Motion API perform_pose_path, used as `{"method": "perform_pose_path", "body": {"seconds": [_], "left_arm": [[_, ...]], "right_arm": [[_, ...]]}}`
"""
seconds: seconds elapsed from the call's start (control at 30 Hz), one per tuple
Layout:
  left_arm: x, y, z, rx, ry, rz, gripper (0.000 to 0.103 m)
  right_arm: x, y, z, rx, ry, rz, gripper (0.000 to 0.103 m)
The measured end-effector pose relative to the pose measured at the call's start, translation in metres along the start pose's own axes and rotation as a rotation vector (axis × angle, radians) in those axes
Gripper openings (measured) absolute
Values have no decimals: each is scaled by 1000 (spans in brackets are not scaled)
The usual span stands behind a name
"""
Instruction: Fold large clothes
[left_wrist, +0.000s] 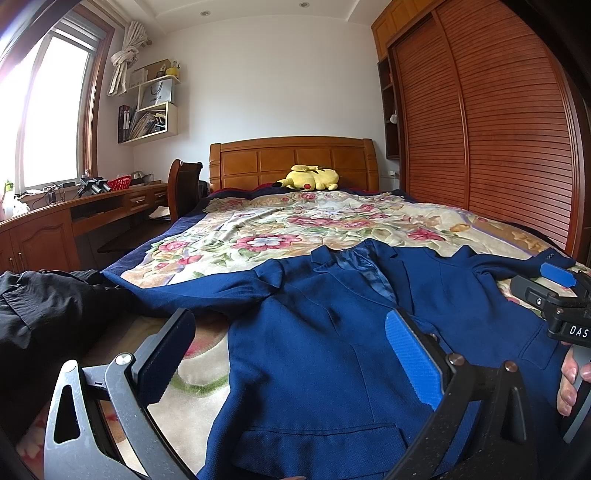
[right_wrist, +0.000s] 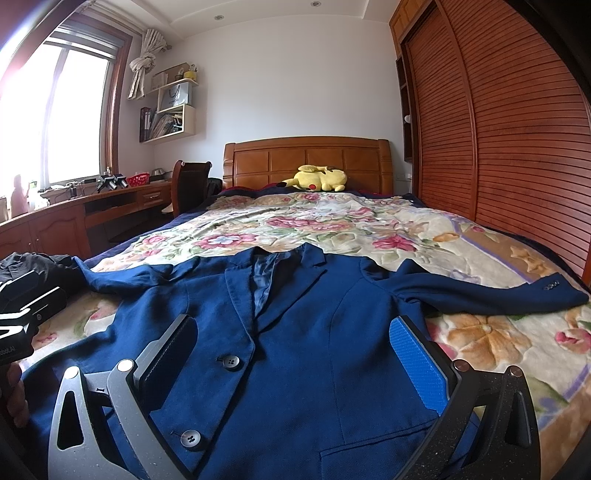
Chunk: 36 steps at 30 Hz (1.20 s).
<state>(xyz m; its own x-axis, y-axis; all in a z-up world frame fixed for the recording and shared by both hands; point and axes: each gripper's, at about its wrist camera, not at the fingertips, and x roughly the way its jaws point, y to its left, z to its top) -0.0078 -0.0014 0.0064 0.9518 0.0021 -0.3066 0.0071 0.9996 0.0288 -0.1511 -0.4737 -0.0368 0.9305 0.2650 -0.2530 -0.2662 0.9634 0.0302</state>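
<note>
A dark blue suit jacket (right_wrist: 295, 332) lies face up and spread flat on the floral bedspread (right_wrist: 332, 221), collar toward the headboard, both sleeves stretched out sideways. It also shows in the left wrist view (left_wrist: 314, 350). My left gripper (left_wrist: 291, 354) is open and empty, hovering over the jacket's left front near the hem. My right gripper (right_wrist: 295, 354) is open and empty above the jacket's buttoned front. The right gripper also shows at the right edge of the left wrist view (left_wrist: 561, 291), over the jacket's right sleeve area.
A black garment (left_wrist: 44, 306) lies bunched at the bed's left edge. A yellow plush toy (right_wrist: 317, 179) rests by the wooden headboard (right_wrist: 306, 158). A wooden wardrobe (right_wrist: 498, 129) runs along the right side, a desk (right_wrist: 74, 218) and chair (right_wrist: 188, 184) on the left.
</note>
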Motion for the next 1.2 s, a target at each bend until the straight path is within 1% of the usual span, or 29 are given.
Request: {"method": "perform_pose_path", "body": {"seconds": [0.23,0.3,0.37,0.43,0.5,0.6,0.73,0.87,1.03,1.13,1.2], "left_arm": [[-2,1,4,8,14,-16,103],[-3,2,8,19,39,-21,103],[-3,1,12,32,69,-25,103],[-2,5,15,38,92,-23,103],[-1,11,17,37,112,-26,103],[0,19,19,37,133,-19,103],[2,32,21,72,143,16,103],[7,48,23,77,165,36,103],[19,74,21,65,209,30,103],[28,84,19,75,225,35,103],[36,93,19,63,236,29,103]], "right_arm": [[-4,2,3,-8,-4,15,103],[-5,3,6,-5,2,22,103],[-5,4,11,16,20,56,103],[-5,6,15,42,39,112,103],[-5,8,18,50,46,139,103],[-6,13,24,35,47,155,103],[-7,18,27,21,53,181,103],[-5,27,33,-7,56,190,103],[8,39,36,-34,61,200,103],[19,46,34,-59,82,198,103],[29,51,36,-72,99,202,103]]}}
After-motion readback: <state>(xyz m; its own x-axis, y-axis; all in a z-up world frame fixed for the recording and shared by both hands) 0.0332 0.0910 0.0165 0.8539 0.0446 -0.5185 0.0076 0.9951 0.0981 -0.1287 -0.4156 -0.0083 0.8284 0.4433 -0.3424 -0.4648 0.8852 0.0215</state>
